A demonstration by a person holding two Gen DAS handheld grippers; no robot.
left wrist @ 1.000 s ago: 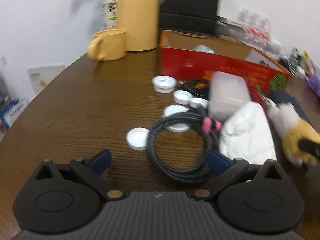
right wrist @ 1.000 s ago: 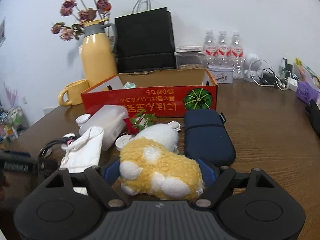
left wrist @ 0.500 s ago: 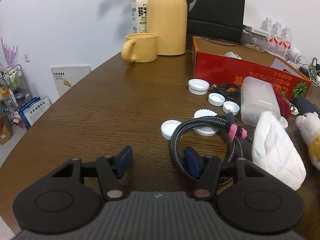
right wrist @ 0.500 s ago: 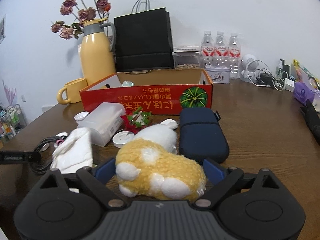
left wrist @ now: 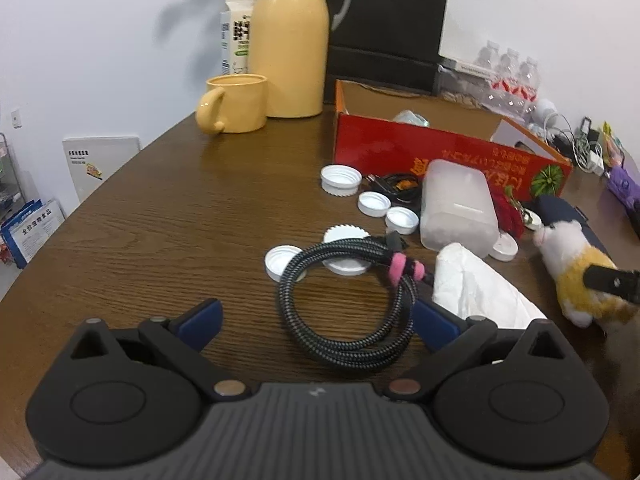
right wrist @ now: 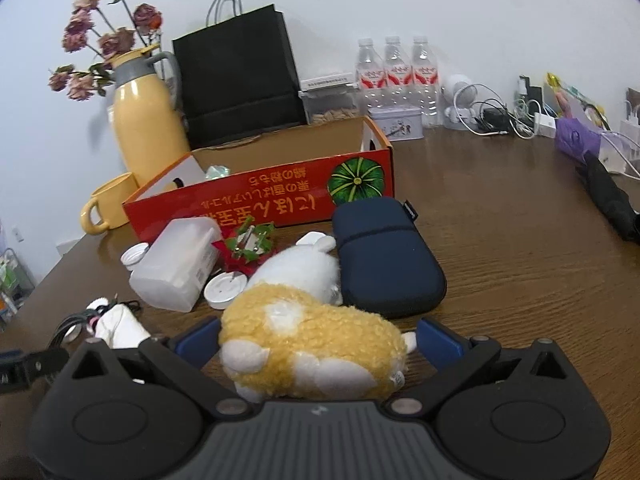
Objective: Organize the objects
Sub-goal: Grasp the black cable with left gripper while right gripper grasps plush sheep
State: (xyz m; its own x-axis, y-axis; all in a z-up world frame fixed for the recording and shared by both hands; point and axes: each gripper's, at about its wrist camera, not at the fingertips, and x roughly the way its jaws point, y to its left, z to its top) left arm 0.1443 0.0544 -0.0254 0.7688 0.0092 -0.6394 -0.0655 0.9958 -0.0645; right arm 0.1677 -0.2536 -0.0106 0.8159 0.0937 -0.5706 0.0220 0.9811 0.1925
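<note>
Both jaws have just opened wide: the left hand-held gripper (left wrist: 316, 322) straddles a coiled cable (left wrist: 346, 302), the right hand-held gripper (right wrist: 318, 340) a plush toy (right wrist: 312, 350), gripping neither.

We see bare dark wooden worktop (left wrist: 152, 216) open across the left, up to the yellow ceramic mug (left wrist: 234, 103). Ahead, the coiled black braided cable (left wrist: 348, 300), white plastic bottle caps (left wrist: 340, 180) and frosted plastic container (left wrist: 456, 204) crowd the way to the red cardboard box (left wrist: 400, 152). Right of the navy zippered pouch (right wrist: 386, 256), the worktop lies free.
</note>
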